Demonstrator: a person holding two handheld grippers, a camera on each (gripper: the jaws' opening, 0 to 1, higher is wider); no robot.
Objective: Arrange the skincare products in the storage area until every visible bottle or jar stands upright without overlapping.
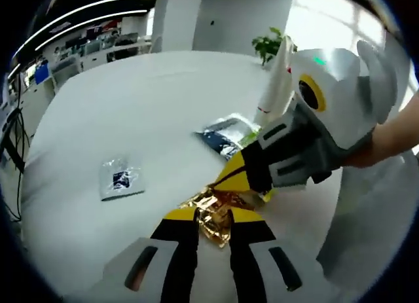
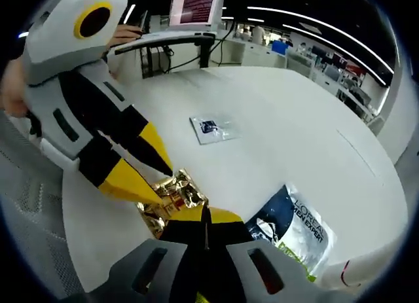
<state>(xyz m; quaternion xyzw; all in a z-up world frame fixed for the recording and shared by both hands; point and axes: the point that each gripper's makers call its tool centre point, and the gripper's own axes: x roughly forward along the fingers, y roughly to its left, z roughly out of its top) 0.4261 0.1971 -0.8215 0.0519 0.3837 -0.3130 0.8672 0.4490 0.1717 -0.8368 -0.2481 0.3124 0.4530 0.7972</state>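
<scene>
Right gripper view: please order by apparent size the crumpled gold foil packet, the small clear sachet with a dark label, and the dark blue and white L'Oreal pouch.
1. Dark blue and white L'Oreal pouch, though nearer the camera.
2. Crumpled gold foil packet, partly hidden by the tools.
3. Small clear sachet with a dark label, farthest away.

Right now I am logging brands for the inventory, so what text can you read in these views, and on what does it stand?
"L'OREAL" and "EXPERT": on the blue-and-white sachet beside the right tool.
Small clear sachet with a dark label: print too small to read.
Gold foil packet: no readable text.
White tube with a red band: markings blurred.
</scene>
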